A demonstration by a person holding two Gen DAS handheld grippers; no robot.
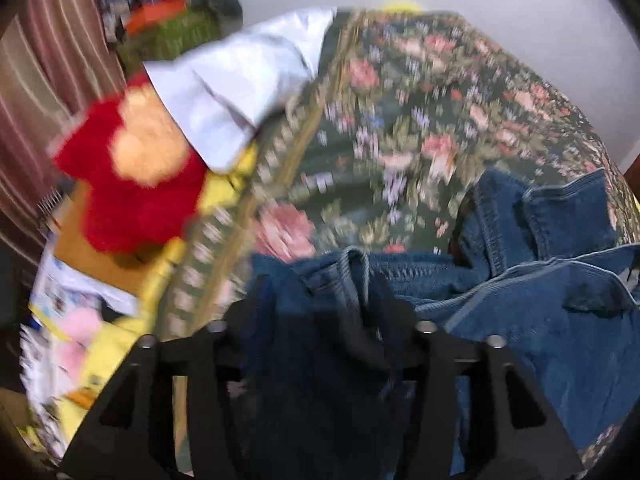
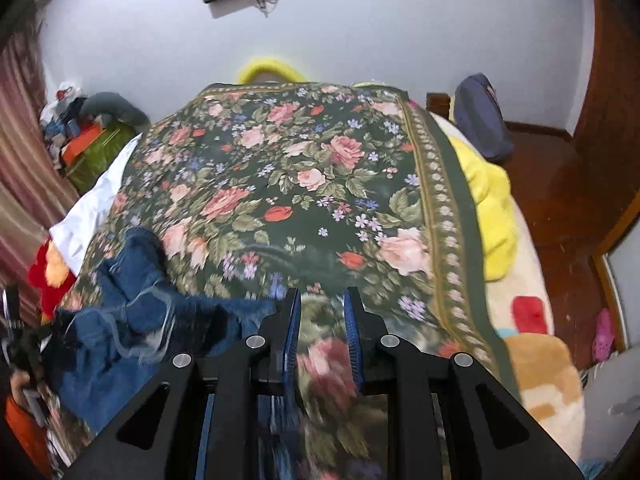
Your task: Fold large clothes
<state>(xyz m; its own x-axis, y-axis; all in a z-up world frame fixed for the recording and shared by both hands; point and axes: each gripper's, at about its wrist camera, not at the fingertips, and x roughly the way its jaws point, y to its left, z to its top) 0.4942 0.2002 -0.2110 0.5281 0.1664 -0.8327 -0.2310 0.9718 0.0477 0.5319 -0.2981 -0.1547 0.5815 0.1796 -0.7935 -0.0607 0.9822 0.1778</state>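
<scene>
Left wrist view: blue denim jeans point(image 1: 520, 280) are seen bunched on a dark floral bedspread point(image 1: 400, 120), with a thick stitched seam and a folded edge running across the right half of the frame. The left gripper point(image 1: 320, 344) is buried in the cloth; dark denim fills the space between its two arms and hides the fingertips, so it is probably clamped on the fabric, though with the blur it cannot be told for certain. A white cloth point(image 1: 232, 92) and a red plush toy point(image 1: 132, 184) are seen beyond the bedspread's patterned border, well apart from the denim.

Right wrist view: the jeans point(image 2: 132, 308) are shown heaped at the left side of the bedspread point(image 2: 300, 184), just beside the right gripper point(image 2: 322, 312) but not between its fingers. The blue-padded fingers point(image 2: 295, 320) are held apart, and only floral cloth is seen in the gap. A yellow blanket point(image 2: 492, 208) is seen past the right border.

Denim of this weight is judged heavy, limp yet fairly stiff along its seams, and not slippery or fragile. It is expected to sag and drag if lifted by one point. The waistband or a hem corner is judged the best hold, since the doubled, stitched cloth there should be gripped firmly without sliding out.
</scene>
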